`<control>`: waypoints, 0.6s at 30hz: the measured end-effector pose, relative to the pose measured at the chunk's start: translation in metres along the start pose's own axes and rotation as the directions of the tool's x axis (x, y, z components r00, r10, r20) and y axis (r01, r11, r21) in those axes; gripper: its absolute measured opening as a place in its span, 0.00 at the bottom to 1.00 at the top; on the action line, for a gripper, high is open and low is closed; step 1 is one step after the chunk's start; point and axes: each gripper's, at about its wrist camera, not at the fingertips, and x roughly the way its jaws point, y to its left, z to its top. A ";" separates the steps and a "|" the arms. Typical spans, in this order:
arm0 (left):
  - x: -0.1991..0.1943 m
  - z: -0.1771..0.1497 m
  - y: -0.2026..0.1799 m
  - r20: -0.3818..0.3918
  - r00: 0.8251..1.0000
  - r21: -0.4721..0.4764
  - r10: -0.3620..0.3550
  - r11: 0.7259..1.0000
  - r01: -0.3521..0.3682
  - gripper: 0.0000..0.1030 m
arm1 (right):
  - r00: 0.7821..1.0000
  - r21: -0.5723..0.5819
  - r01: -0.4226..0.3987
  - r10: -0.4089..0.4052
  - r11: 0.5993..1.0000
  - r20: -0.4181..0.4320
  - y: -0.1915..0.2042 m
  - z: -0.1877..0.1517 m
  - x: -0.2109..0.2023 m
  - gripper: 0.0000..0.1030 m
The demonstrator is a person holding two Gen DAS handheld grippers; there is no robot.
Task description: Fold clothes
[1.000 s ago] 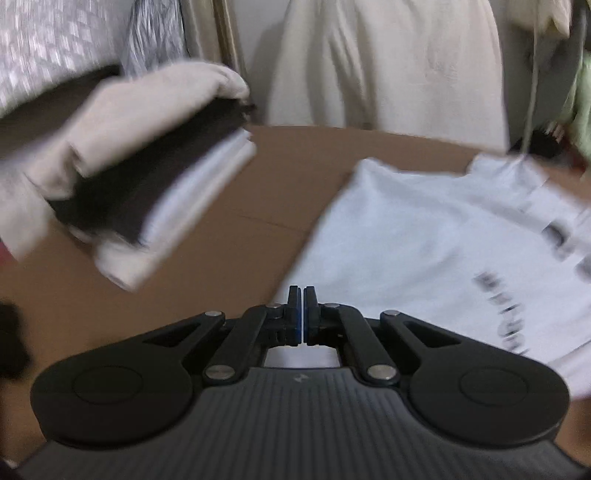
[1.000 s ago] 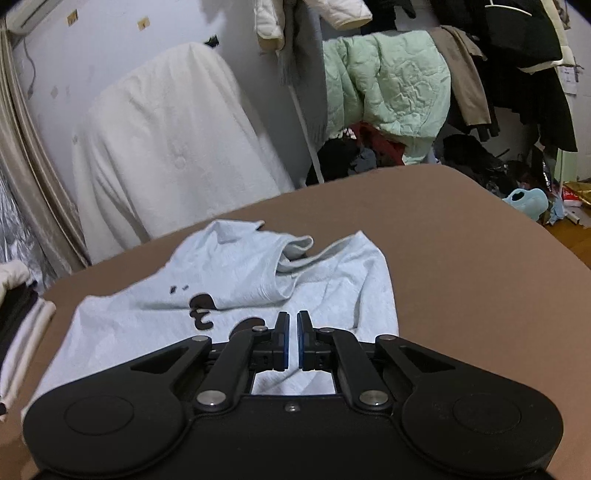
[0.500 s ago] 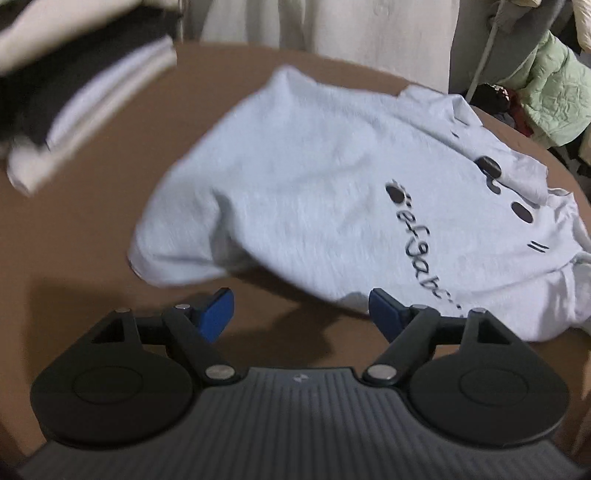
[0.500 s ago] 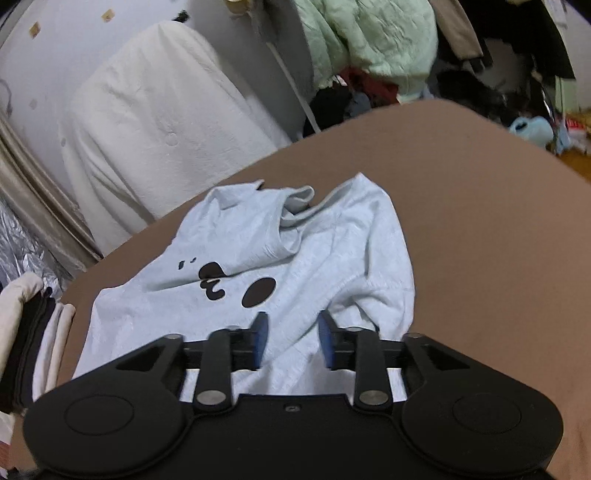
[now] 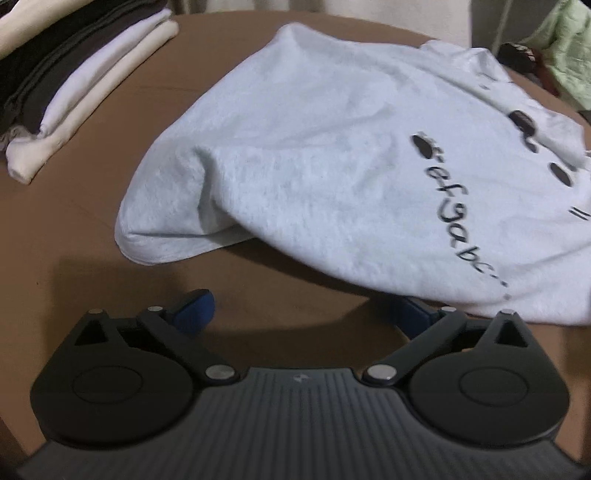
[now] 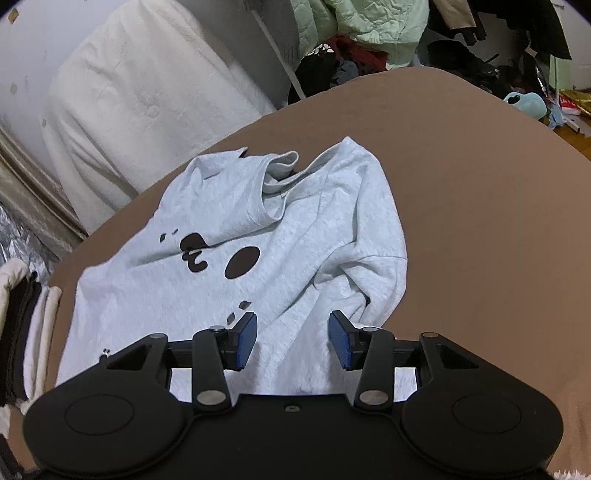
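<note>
A pale grey sweatshirt (image 5: 332, 155) with dark printed marks lies rumpled on the brown table (image 5: 92, 236). Its near hem edge hangs just ahead of my left gripper (image 5: 306, 314), whose jaws are opening wide with only bare table between them; the right blue pad sits at the cloth's edge. In the right wrist view the same sweatshirt (image 6: 266, 236) lies with its collar turned up at the far side. My right gripper (image 6: 293, 341) hovers low over the near cloth, jaws opening, pads apart and not pressing the fabric.
A stack of folded clothes (image 5: 74, 85) in cream, white and dark sits at the table's left, also seen as folded clothes (image 6: 26, 325). Behind the table are a white-draped shape (image 6: 147, 96) and a heap of hanging garments (image 6: 369, 29).
Both grippers went from shut to open. The left one swung right and dipped from the folded stack toward the sweatshirt's hem. The right one tilted down toward the cloth.
</note>
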 end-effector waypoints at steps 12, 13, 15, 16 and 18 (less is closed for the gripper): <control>-0.070 0.021 -0.002 0.391 0.910 0.068 0.136 0.982 -0.176 0.00 | 0.996 -0.020 0.047 -0.048 0.999 -0.069 -0.002 -0.001 0.018 0.54; -0.072 0.026 0.000 0.401 0.905 0.067 0.141 0.981 -0.182 0.00 | 0.996 -0.022 0.048 -0.050 0.999 -0.070 -0.002 -0.001 0.018 0.54; -0.075 0.034 0.003 0.389 0.911 0.075 0.133 0.982 -0.175 0.00 | 0.996 -0.028 0.052 -0.054 0.998 -0.074 -0.001 -0.001 0.019 0.55; -0.072 0.039 0.005 0.347 0.932 0.085 0.104 0.986 -0.142 0.00 | 0.995 -0.034 0.056 -0.059 0.998 -0.080 -0.001 0.000 0.021 0.55; -0.068 0.046 0.007 0.287 0.957 0.096 0.039 0.993 -0.069 0.00 | 0.993 -0.050 0.062 -0.067 0.997 -0.096 0.001 0.001 0.025 0.56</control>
